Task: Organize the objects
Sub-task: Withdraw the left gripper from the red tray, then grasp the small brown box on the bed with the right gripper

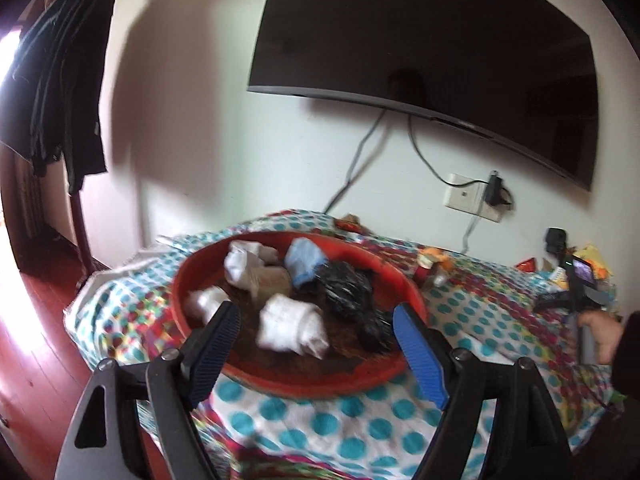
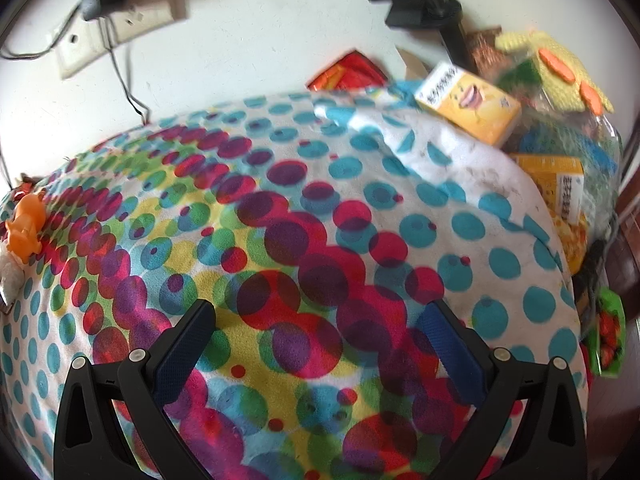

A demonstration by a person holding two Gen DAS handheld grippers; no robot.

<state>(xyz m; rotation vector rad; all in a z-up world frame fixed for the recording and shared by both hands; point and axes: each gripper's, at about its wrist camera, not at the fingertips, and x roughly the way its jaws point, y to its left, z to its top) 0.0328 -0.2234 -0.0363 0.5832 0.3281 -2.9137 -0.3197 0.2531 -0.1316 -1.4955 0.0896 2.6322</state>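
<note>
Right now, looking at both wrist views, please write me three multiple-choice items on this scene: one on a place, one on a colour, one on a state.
1. Where do the rolled socks lie?
A. In the red tray
B. On the floor
C. On the coat rack

2. What colour is the sock at the far side of the tray?
A. Green
B. Light blue
C. Orange

3. How is the left claw?
A. Shut on a sock
B. Shut on nothing
C. Open, holding nothing

Answers:
1. A: the white rolled socks sit inside the rim of the red tray on the dotted blanket.
2. B: the light blue sock lies near the far rim, next to a black bundle.
3. C: the left claw has its fingers wide apart in front of the tray, nothing between them. The right claw is open too.
</note>
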